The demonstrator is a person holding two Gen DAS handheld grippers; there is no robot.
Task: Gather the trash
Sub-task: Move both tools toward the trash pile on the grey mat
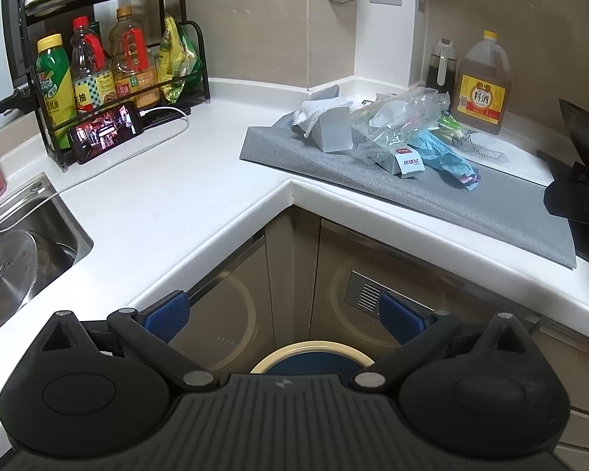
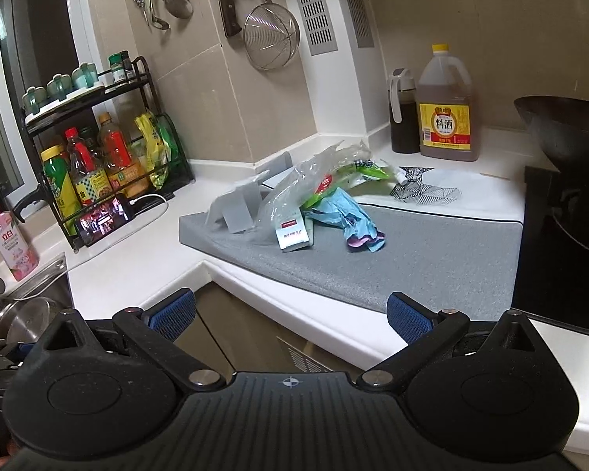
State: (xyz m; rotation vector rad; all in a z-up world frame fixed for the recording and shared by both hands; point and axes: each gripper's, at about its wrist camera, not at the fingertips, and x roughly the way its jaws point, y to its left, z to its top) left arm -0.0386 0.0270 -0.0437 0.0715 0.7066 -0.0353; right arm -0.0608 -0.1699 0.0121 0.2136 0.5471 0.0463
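The white L-shaped bench (image 2: 145, 259) carries a grey textured mat (image 2: 432, 251), and on that mat lies the trash in one loose heap. Largest is a crumpled clear plastic bag (image 2: 294, 184), draped over a green wrapper (image 2: 367, 168) and some grey foam blocks (image 2: 235, 212). Beside it sits a crumpled light-blue glove (image 2: 349, 216) with a purple patch at its end, and a small white carton with a red label (image 2: 292, 237) whose print I cannot read.

I hold my left gripper (image 1: 282, 316) low before the cabinet corner, jaws spread wide with nothing between them, above a round bin with a cream rim (image 1: 312, 349). My right gripper (image 2: 292, 316) hovers at the bench edge, also wide apart and empty, well short of the heap.

Behind the heap stands an amber jug with a yellow label (image 2: 445, 114) reading 料酒.
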